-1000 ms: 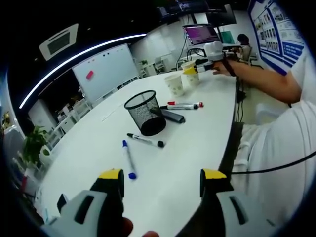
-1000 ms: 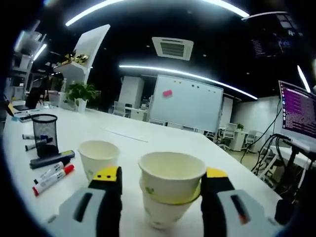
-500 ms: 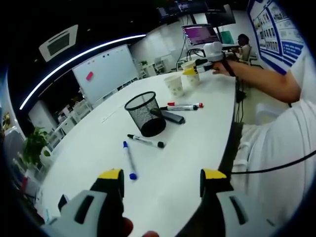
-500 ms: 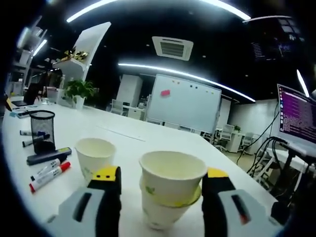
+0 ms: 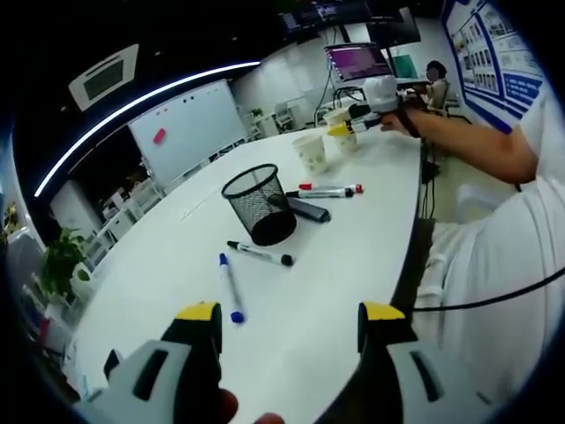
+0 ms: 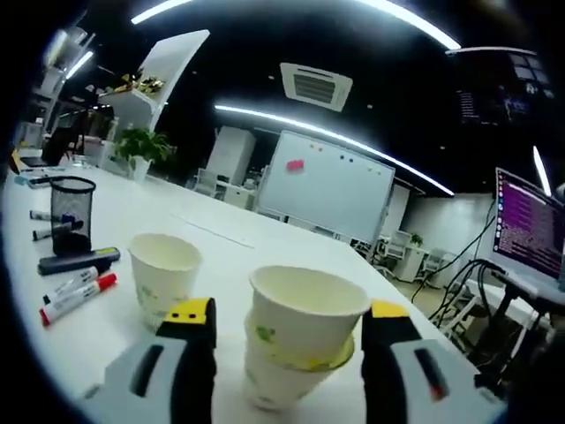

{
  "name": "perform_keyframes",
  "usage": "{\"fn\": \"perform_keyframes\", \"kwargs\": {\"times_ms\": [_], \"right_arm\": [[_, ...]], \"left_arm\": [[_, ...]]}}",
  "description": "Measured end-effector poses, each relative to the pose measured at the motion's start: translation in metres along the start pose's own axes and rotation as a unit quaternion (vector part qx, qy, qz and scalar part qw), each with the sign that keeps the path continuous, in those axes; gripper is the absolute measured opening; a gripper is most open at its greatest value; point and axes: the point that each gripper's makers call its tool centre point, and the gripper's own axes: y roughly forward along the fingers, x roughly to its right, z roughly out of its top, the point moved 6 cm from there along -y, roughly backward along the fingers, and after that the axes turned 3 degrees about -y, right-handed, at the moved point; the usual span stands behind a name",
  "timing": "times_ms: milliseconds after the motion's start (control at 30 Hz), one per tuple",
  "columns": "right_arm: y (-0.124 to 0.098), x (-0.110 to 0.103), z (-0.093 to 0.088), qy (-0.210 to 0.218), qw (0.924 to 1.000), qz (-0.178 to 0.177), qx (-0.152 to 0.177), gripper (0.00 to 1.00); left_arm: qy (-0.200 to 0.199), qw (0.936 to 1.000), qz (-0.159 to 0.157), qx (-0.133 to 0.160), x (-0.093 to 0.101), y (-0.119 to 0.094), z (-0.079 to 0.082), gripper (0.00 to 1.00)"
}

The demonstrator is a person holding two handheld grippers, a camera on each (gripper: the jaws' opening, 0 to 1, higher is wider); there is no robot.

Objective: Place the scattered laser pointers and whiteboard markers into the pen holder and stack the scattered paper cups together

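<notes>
Now, right gripper [image 6: 287, 322]: jaws around nested cups [image 6: 305, 331], contact unclear
Left gripper [image 5: 287, 318]: apart, empty
Single cup [image 6: 164, 274]: 10 o'clock
Tip: lower stack centred over it

Left gripper [image 5: 290, 322] above a white bench [image 5: 177, 265], jaws apart and holding nothing.

Further on the bench, a black mesh pen holder [image 5: 259, 203] standing upright. Near its base, a black marker [image 5: 259, 253] and a blue marker [image 5: 230, 287] lying separately. On its other side, a dark laser pointer [image 5: 303, 208] and two markers [image 5: 328, 189], one with red cap. At the far end, a single paper cup [image 5: 312, 151] beside stacked cups [image 5: 340, 134], with the right gripper [image 5: 361, 113] at the stack, held in a person's hand [image 5: 399, 120].
</notes>
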Motion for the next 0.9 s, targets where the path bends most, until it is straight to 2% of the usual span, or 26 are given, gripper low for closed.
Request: {"fn": "perform_keyframes", "kwargs": {"times_ms": [233, 567, 900], "right_arm": [[0.0024, -0.001, 0.0, -0.026, 0.9997, -0.004, -0.001, 0.68], [-0.0001, -0.0026, -0.0011, -0.008, 1.0, 0.001, 0.002, 0.7], [-0.003, 0.0008, 0.0006, 0.003, 0.9999, 0.0, 0.015, 0.76]], "left_arm": [[-0.005, 1.0, -0.004, -0.002, 0.0029, -0.001, -0.0005, 0.63], [-0.013, 0.9999, -0.008, -0.005, 0.0003, 0.0014, -0.0035, 0.63], [-0.012, 0.9999, -0.011, -0.006, 0.0013, 0.0031, -0.0038, 0.63]]}}
